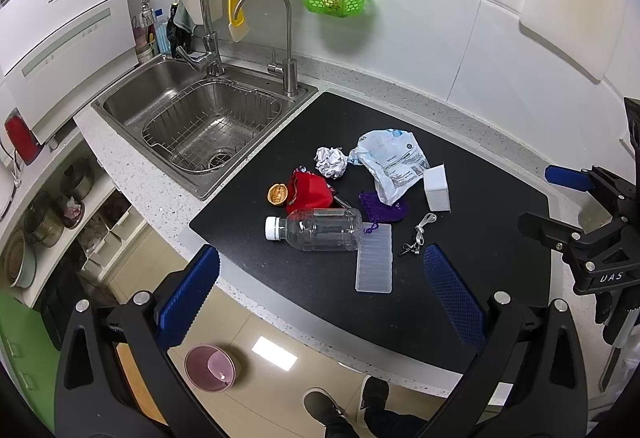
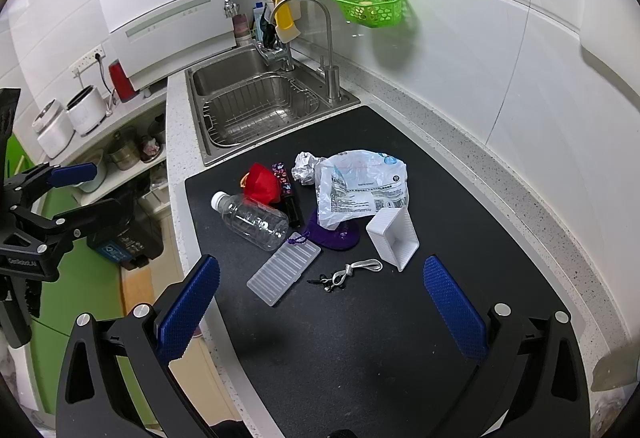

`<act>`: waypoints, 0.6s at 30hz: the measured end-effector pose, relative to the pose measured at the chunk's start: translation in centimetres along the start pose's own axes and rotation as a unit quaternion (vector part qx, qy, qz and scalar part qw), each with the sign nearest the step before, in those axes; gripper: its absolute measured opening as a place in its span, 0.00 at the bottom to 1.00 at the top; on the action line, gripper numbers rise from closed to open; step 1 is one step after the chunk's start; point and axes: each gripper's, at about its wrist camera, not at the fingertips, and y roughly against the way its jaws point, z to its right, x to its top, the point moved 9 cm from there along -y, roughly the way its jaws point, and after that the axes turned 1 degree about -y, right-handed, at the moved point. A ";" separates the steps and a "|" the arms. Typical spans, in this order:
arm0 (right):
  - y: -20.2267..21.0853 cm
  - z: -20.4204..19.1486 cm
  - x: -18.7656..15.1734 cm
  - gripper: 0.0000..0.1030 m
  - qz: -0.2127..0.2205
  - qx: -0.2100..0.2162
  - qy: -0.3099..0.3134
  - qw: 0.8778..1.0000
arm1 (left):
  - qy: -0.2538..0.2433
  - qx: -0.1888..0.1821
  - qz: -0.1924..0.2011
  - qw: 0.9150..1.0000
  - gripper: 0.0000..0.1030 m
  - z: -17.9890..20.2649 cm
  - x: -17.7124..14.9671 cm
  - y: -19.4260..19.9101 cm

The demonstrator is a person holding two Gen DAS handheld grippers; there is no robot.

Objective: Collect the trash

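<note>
The trash was all heaped mid-way on the black rubbery countertop mat: a clear plastic bottle with a white cap lying on its side, a crumpled foil ball, a crinkled white printed plastic bag, half a walnut shell and a red cloth pouch touching the bottle. A ribbed translucent plastic lid lay just beside the bottle's base. The left gripper hung over the mat's near edge, jaws wide, holding nothing. The right gripper was also spread wide and empty. The stainless steel sink sat off to the left.
</note>
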 end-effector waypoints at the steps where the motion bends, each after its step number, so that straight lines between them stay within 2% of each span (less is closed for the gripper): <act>1: 0.0 0.0 0.0 0.95 0.000 0.000 0.000 1.000 | 0.001 -0.002 0.000 1.000 0.97 -0.1 0.0 0.1; 18: -0.1 0.2 0.0 0.95 0.000 0.000 -0.002 1.000 | 0.000 -0.003 -0.002 1.000 0.97 0.0 0.0 0.0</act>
